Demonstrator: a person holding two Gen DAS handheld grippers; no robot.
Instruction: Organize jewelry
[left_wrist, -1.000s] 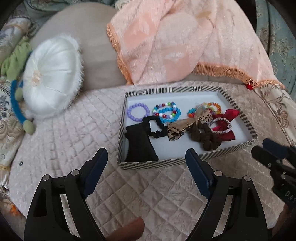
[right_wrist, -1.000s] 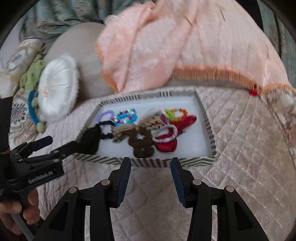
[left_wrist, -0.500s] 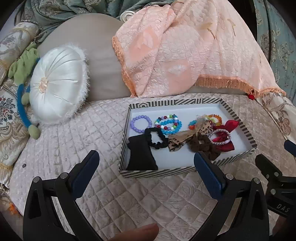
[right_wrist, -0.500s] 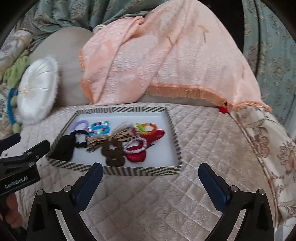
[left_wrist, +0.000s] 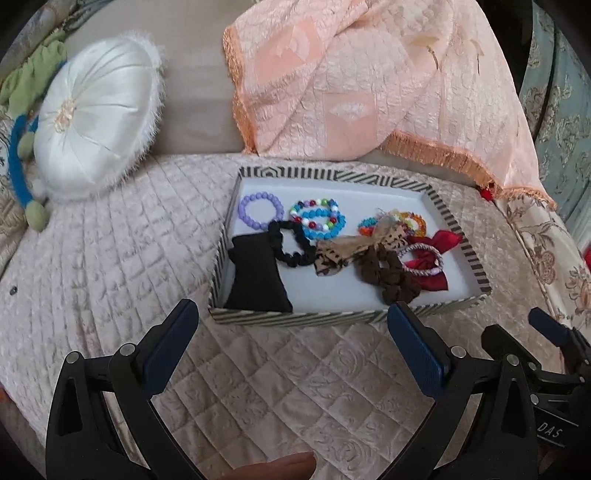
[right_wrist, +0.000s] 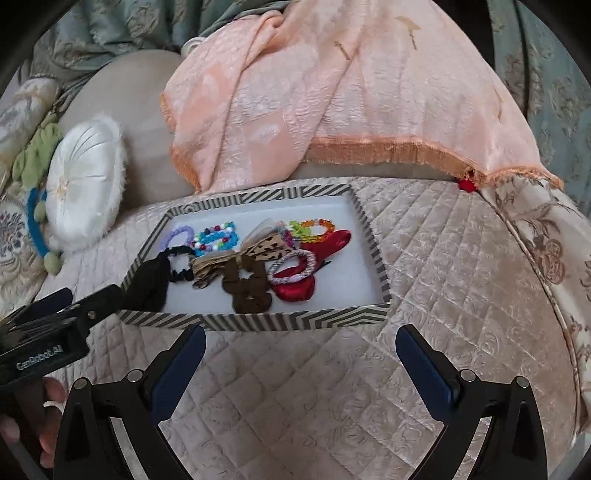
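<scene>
A striped tray (left_wrist: 332, 318) (right_wrist: 258, 320) sits on the quilted sofa seat. It holds a purple bead bracelet (left_wrist: 260, 210), a blue multicolour bracelet (left_wrist: 319, 218), an orange-green bracelet (left_wrist: 410, 221), a black pouch (left_wrist: 256, 277), a black scrunchie (left_wrist: 291, 245), a leopard bow (left_wrist: 354, 247), a brown scrunchie (left_wrist: 388, 275), a red bow (left_wrist: 432, 258) and a pink-white hair tie (right_wrist: 291, 267). My left gripper (left_wrist: 295, 347) is open and empty, just in front of the tray. My right gripper (right_wrist: 303, 363) is open and empty, also in front of the tray.
A white round cushion (left_wrist: 92, 122) lies left of the tray. A peach fringed throw (left_wrist: 369, 81) hangs over the sofa back behind it. A patterned armrest (right_wrist: 546, 251) rises at the right.
Both grippers have opened wide, the right one from nearly closed. Both pulled back slightly from the tray. The tray contents have not moved.
</scene>
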